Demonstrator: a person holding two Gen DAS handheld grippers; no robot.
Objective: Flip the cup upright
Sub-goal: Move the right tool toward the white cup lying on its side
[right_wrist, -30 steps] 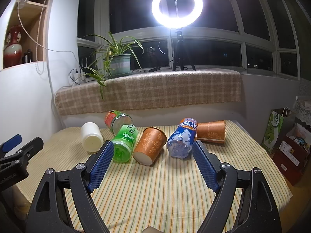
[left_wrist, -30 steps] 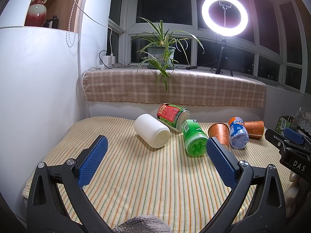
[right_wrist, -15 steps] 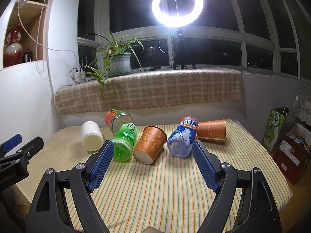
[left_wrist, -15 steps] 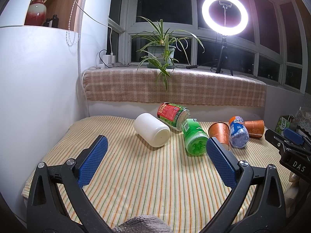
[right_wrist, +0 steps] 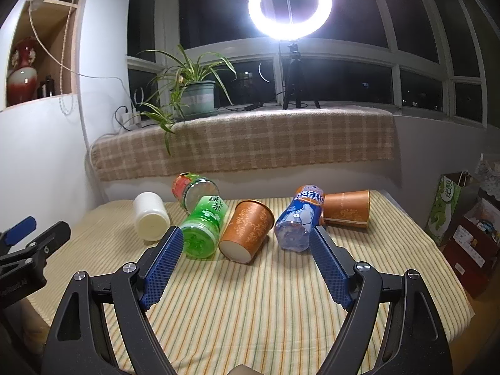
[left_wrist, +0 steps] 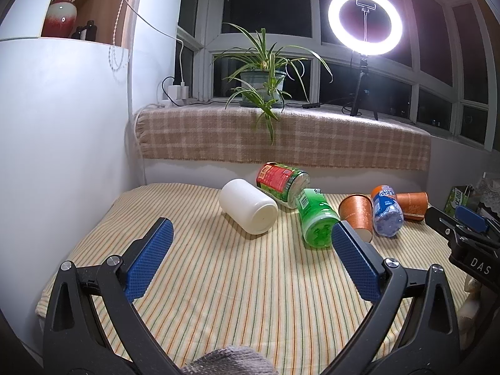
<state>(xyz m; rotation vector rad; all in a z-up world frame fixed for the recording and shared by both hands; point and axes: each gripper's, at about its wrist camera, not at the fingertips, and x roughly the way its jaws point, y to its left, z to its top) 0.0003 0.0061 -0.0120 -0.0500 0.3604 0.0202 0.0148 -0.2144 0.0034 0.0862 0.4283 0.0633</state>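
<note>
Several cups lie on their sides in a row on the striped table (left_wrist: 218,281): a white cup (left_wrist: 248,210) (right_wrist: 151,215), a red-and-green cup (left_wrist: 281,182) (right_wrist: 193,189), a green cup (left_wrist: 315,220) (right_wrist: 203,226), an orange paper cup (left_wrist: 357,215) (right_wrist: 247,229), a blue cup (left_wrist: 387,211) (right_wrist: 300,220) and a second orange paper cup (left_wrist: 412,204) (right_wrist: 347,207). My left gripper (left_wrist: 250,262) is open and empty, short of the white cup. My right gripper (right_wrist: 245,264) is open and empty, just short of the orange paper cup.
A white wall (left_wrist: 62,156) borders the table on the left. A checked-cloth ledge (right_wrist: 250,143) behind carries a potted plant (right_wrist: 190,93) and a ring light (right_wrist: 289,4). Bags and boxes (right_wrist: 468,218) stand off the table's right edge.
</note>
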